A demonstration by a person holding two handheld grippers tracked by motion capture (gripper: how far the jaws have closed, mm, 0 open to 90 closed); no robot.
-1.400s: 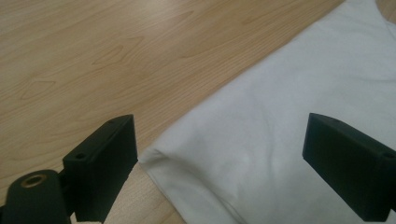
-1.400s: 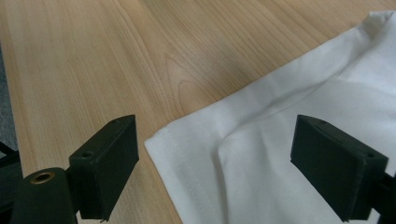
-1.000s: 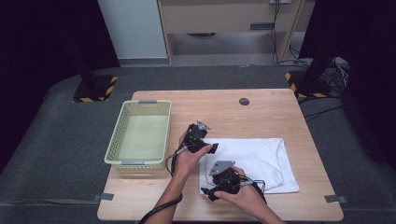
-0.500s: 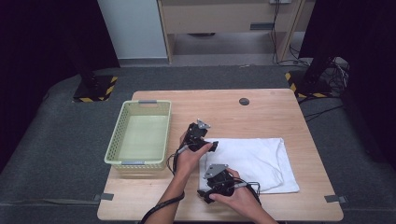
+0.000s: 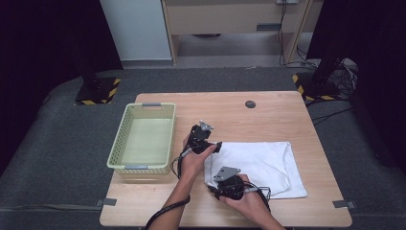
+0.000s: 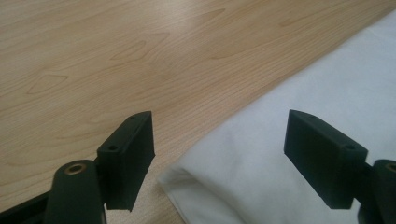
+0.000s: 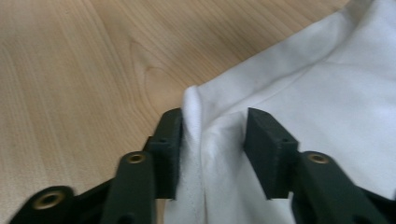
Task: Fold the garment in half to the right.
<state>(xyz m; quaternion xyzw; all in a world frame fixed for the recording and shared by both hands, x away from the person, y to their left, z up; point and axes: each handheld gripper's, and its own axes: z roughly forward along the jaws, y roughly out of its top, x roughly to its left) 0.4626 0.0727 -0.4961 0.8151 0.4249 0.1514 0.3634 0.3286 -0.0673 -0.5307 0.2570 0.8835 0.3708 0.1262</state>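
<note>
Since 1 sec ago, not much has moved: both hands sit at about the same spots, but the right claw [image 7: 212,154] has just been closing its jaws, w/ a bunched-up corner of the white cloth [image 5: 261,163] between them. One pad is on the cloth fold; the other has a small gap, so the pinch looks close but not tight yet. The left claw [image 6: 219,158] has been closing a bit too, but its jaws are wide apart & hold nothing. The far-left corner of the cloth lies flat under it, right between the jaws.

Where things are: the cloth lies spread on the wooden table [image 5: 268,120], w/ both claws at its left edge – left claw [image 5: 207,143] at the far corner, right claw [image 5: 218,184] at the near corner. The green basket [image 5: 142,140] sits off to the left of the left claw, w/ nothing in it.

How far along, I think: just starting. Corners are being grabbed. Left to do: squeeze both corners tight, lift, fold the cloth over. Maybe it goes in the basket after – can't tell.
</note>
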